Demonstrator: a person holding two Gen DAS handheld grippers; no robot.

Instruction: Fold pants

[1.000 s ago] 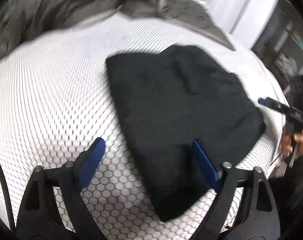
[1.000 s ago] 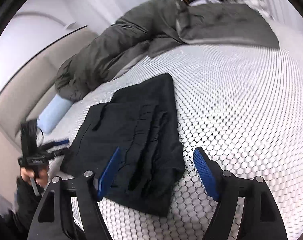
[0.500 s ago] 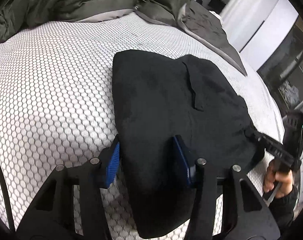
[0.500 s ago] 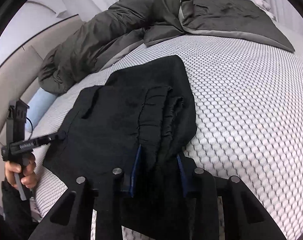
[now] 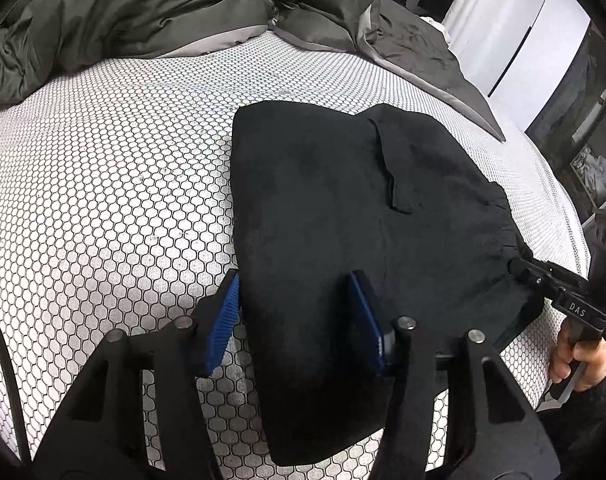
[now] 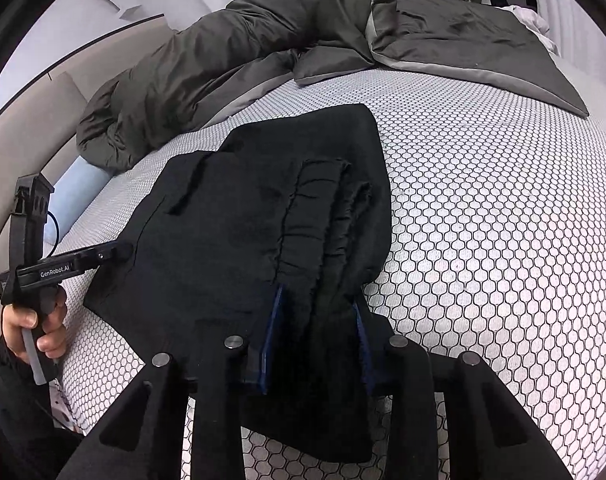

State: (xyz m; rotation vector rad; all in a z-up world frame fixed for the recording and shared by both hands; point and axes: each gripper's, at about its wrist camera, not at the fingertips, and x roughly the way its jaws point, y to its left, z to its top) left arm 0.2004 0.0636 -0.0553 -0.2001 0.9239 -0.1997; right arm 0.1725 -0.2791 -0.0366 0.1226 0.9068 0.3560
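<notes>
On the bed's honeycomb-patterned mattress point(image 5: 103, 200), in the left wrist view, the folded black pants point(image 5: 343, 200) lie flat with a grey duvet point(image 5: 143, 8) bunched behind. The left hand-held gripper point(image 5: 299, 316) has just been closing; its blue pads point(image 5: 225, 320) pinch the near edge of the pants. At far right, the right hand-held gripper point(image 5: 519, 268) bites the opposite edge.

In the right wrist view, the right hand-held gripper point(image 6: 315, 336) has likewise been closing and now pinches the gathered waistband of the pants point(image 6: 243, 232). The left hand-held gripper point(image 6: 121, 248) grips their far-left edge, held by a hand point(image 6: 31, 328).
</notes>
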